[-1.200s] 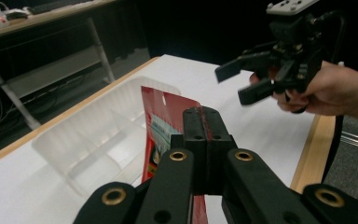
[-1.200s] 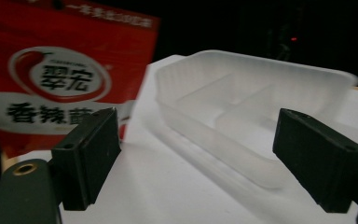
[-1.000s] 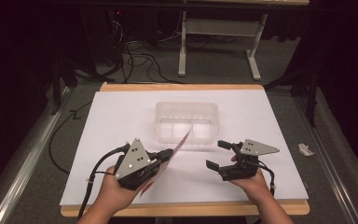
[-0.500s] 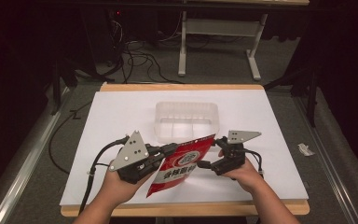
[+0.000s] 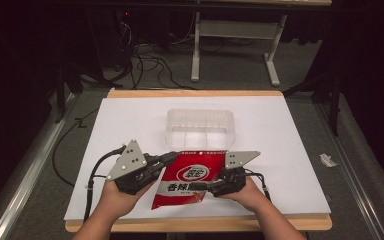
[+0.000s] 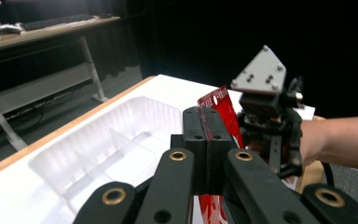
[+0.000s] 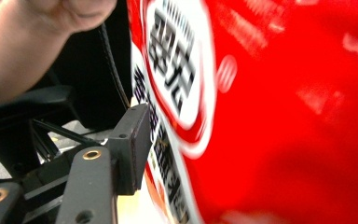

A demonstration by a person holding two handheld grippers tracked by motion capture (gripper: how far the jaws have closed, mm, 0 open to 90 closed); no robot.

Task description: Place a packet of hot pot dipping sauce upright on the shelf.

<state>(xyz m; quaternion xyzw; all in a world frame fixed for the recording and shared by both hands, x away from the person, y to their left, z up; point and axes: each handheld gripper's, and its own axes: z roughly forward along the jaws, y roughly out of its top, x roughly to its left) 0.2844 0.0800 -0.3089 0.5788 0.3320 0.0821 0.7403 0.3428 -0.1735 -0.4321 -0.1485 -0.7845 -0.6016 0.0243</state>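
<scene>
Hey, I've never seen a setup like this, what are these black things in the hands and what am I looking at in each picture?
A person holds a hand-held gripper in each hand: two-jawed tongs with cameras on them. One picture looks down from above the white table; the other two look along each tool's jaws. On the table sits a clear plastic tray with compartments. The left hand-held gripper is clamped shut on the edge of a red snack bag. The right hand-held gripper has just been closing, with the bag's other side between its jaws.

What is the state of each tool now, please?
Left tool: closed, holding the red snack bag by its edge.
Right tool: jaws have just been closing around the bag's other side; firm grip cannot be told.
</scene>
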